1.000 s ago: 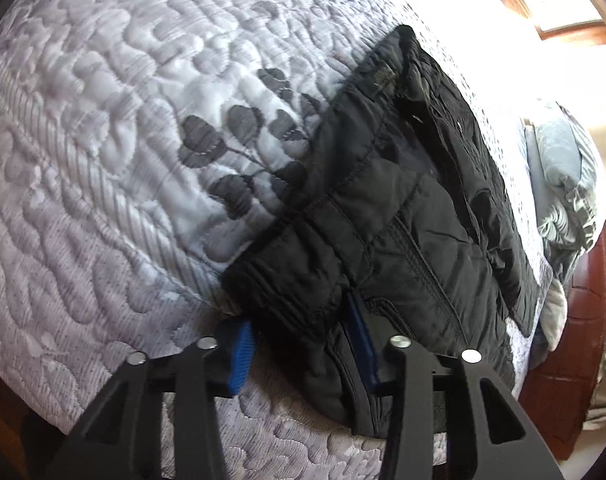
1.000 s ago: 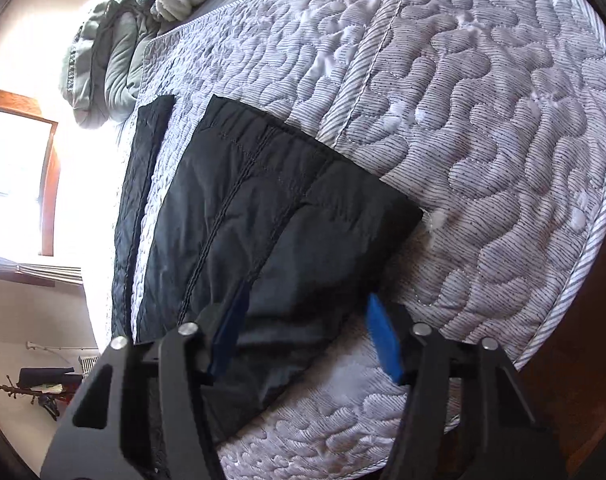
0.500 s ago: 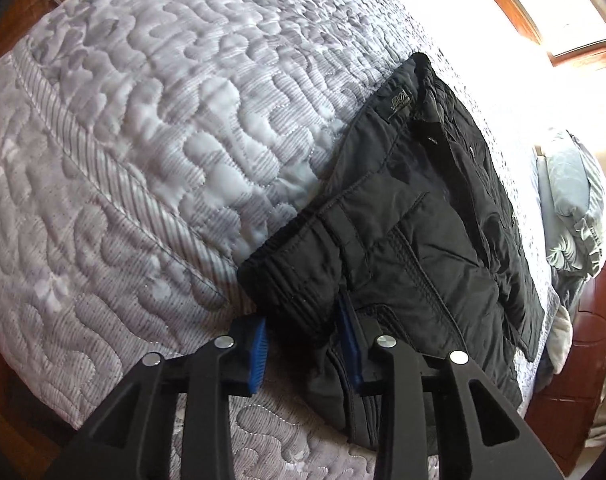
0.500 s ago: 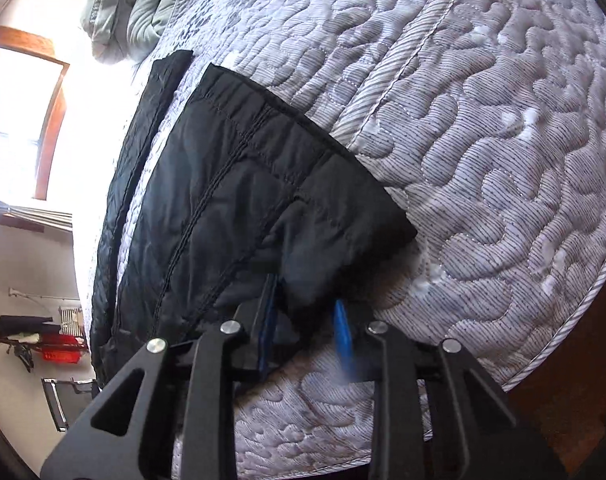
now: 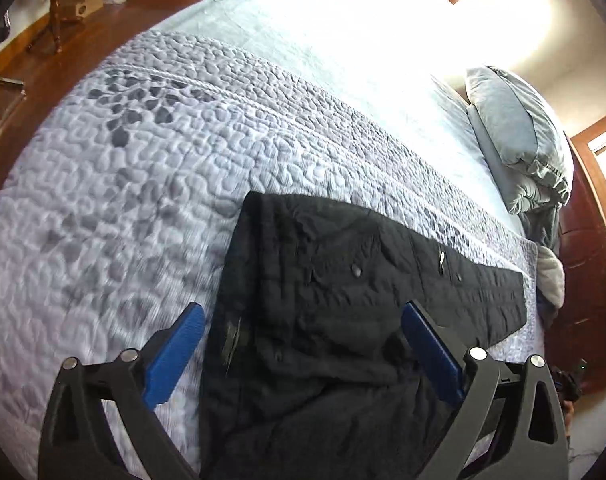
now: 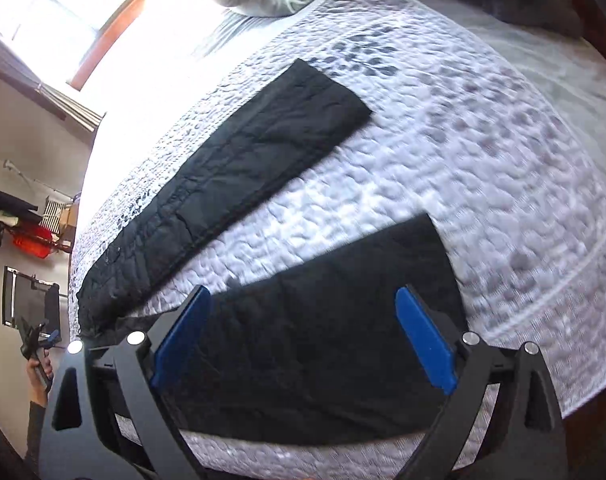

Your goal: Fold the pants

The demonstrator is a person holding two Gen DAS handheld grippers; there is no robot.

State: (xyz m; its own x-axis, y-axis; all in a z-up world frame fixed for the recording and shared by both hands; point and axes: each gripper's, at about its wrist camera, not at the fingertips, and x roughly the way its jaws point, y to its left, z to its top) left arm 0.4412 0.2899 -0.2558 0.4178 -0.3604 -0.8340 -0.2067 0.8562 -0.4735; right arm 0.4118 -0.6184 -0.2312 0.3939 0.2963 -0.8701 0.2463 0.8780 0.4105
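Now the bed (image 5: 151, 168) carries the black pants (image 5: 343, 320) spread flat along its near edge, legs apart. Both the left hand-held gripper (image 5: 303, 354) and right hand-held gripper (image 6: 303, 338) have just sprung wide, releasing them; folding hasn't begun.

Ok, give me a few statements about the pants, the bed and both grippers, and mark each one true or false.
1. The black pants lie spread on a quilted bedspread. True.
2. The left gripper is clamped on the waistband. False: its jaws stand wide open, having just opened, and press on nothing.
3. The two pant legs lie apart, with quilt showing between them. True.
4. The right gripper holds a leg cuff. False: it is open above the near leg, its jaws having just opened.
5. The pants are folded into a neat square. False: both legs are still stretched out full length.
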